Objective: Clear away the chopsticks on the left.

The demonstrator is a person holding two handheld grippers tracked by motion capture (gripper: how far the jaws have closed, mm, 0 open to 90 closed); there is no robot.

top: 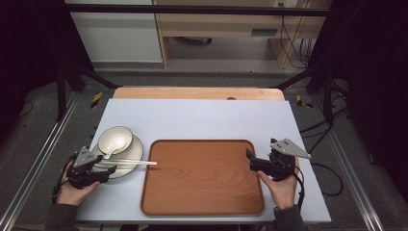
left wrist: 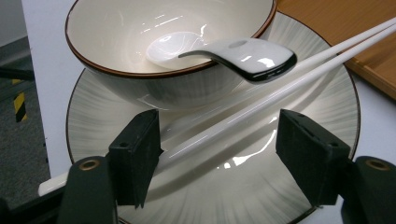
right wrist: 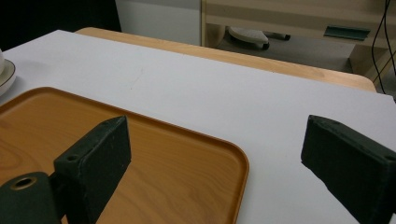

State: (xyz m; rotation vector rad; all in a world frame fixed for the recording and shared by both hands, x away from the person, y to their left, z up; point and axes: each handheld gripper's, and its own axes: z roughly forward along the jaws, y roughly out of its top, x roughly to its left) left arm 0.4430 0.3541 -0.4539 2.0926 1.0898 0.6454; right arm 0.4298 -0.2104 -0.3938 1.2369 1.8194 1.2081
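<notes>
A white bowl [top: 115, 138] with a brown rim sits on a grey-streaked plate [top: 132, 156] at the table's left. A white spoon [left wrist: 247, 53] rests in the bowl [left wrist: 116, 28], its handle hanging over the rim. Two white chopsticks [left wrist: 261, 105] lie across the plate [left wrist: 233, 196], their tips reaching over the wooden tray [top: 202, 178]. My left gripper [left wrist: 217, 135] straddles the chopsticks' near ends; the left pad touches them, the right pad stands apart, so it is open. My right gripper [right wrist: 217, 140] is open and holds nothing, at the tray's right edge [right wrist: 233, 163].
The tray lies at the middle of the pale blue table top [top: 202, 115], with a wooden strip along the far edge. Dark frame rails run down both sides of the table. Bare table [right wrist: 261, 107] stretches beyond the tray's far right corner.
</notes>
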